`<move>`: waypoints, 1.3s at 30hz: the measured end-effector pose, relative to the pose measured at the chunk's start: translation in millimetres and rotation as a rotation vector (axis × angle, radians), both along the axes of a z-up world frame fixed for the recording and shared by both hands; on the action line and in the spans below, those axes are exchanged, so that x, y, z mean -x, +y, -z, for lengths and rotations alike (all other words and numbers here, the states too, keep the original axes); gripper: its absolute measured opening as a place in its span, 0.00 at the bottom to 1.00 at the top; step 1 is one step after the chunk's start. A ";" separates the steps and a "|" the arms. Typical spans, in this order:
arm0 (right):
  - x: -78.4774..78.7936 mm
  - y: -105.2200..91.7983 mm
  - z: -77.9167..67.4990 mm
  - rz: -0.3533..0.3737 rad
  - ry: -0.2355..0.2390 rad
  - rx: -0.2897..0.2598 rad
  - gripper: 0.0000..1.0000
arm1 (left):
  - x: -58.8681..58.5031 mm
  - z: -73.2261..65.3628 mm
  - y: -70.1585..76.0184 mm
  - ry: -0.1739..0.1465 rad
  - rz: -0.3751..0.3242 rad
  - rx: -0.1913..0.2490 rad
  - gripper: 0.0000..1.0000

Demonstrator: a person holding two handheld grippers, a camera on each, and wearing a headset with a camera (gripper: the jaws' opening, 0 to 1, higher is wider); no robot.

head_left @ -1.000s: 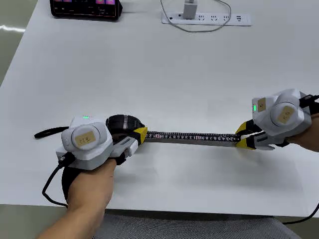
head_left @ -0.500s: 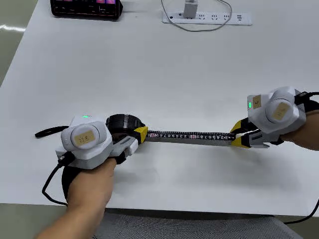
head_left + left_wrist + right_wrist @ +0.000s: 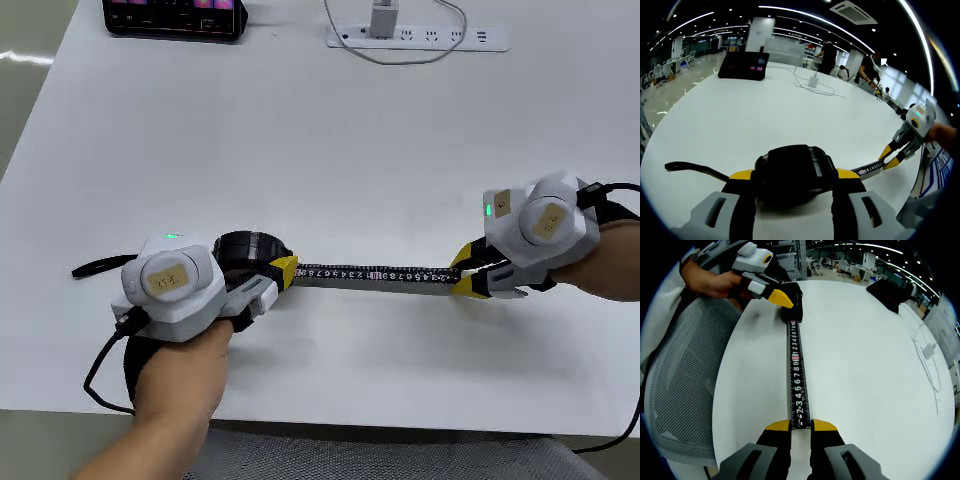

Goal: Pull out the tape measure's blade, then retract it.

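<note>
My left gripper clamps its yellow-tipped jaws on the rounded black plastic tape measure case, at nine o'clock on the smooth white bench. My right gripper, at three o'clock, pinches the tip of the flat, dark, numbered blade in its jaws. Since a second ago that gripper sits nearer the case; less blade shows.

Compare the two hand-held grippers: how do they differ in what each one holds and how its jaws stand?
The left hand-held gripper clamps the tape measure's black case; the right hand-held gripper pinches the end of the blade. The left hand-held gripper's jaws stand wide apart round the case; the right hand-held gripper's are nearly together on the thin blade. Both have yellow-tipped jaws and face each other along the blade.
</note>
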State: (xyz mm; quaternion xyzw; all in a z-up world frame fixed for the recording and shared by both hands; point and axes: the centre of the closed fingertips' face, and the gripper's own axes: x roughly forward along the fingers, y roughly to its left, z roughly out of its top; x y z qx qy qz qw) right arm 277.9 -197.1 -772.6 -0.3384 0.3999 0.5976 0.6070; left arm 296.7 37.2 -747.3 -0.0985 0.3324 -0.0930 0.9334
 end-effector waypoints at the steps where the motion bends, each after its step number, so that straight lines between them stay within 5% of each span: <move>1: 0.0 0.9 0.0 0.000 0.000 -0.001 0.10 | 0.0 0.1 0.2 0.000 0.000 0.001 0.56; 39: -0.4 38.0 -0.4 -0.019 0.015 -0.049 0.10 | 1.1 -2.4 0.1 0.000 -0.006 0.031 0.56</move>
